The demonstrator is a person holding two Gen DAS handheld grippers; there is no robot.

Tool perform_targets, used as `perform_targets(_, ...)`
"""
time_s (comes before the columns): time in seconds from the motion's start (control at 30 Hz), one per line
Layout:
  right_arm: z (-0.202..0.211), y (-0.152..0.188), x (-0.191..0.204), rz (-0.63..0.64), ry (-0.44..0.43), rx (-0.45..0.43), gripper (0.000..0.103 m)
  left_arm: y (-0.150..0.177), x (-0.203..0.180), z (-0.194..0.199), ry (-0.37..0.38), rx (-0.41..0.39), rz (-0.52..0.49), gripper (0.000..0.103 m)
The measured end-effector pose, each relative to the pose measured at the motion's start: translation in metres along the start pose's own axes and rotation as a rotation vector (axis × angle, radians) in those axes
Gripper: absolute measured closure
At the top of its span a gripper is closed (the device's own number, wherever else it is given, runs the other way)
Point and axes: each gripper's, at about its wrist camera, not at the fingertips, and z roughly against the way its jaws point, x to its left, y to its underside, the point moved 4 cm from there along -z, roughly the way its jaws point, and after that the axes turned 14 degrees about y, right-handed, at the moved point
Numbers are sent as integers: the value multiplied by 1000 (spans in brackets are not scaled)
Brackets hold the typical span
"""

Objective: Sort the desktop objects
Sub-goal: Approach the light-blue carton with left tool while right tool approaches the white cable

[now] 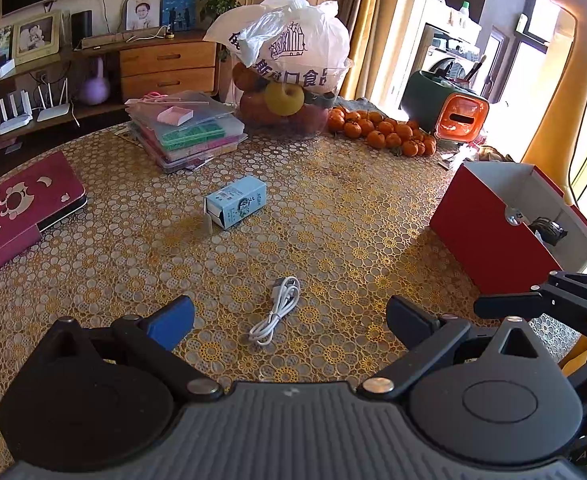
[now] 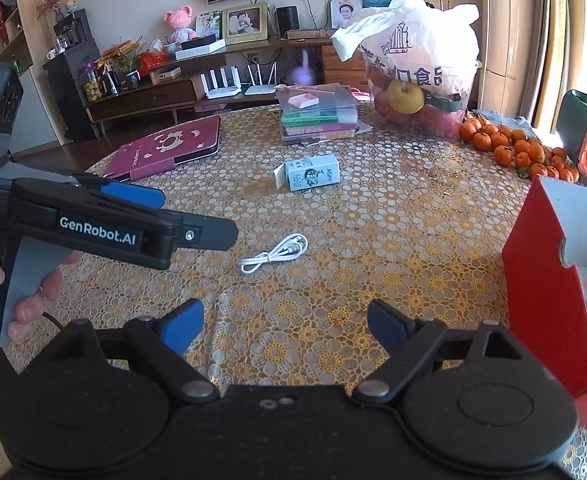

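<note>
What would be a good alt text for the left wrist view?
Open left tongs hover over a coiled white cable on a gold-patterned table. Beyond lie a small blue carton and, right, an open red box.

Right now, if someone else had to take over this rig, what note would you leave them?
Left claw: open, empty, low over the table just short of the white cable.
Right claw: open, empty, beside the red box.
Cable coiled loose mid-table; small blue carton lies on its side farther back, flap open.
Done: the red box already holds a few small items, hard to identify.
Left: cable and carton, presumably into the box. The cable is nearest.
</note>
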Motion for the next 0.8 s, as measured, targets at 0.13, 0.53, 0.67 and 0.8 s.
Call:
perform_targets(0.13,-16,-6,9,38,-2,-8,14,-8,12,-12,-9,-3,-8,0)
perform_targets(0.53,-69,-22,21,72,-22,7,14,-33,52,-60,-23,3,-20,0)
perform_targets(0.67,-86,-24,26,82,-32,18,14,-41,63,-77,-22,-1,-22,0)
perform_targets(0.8,-101,-25,32,93,-38,30,15,-47,72,-95,-22,-6,-32,0)
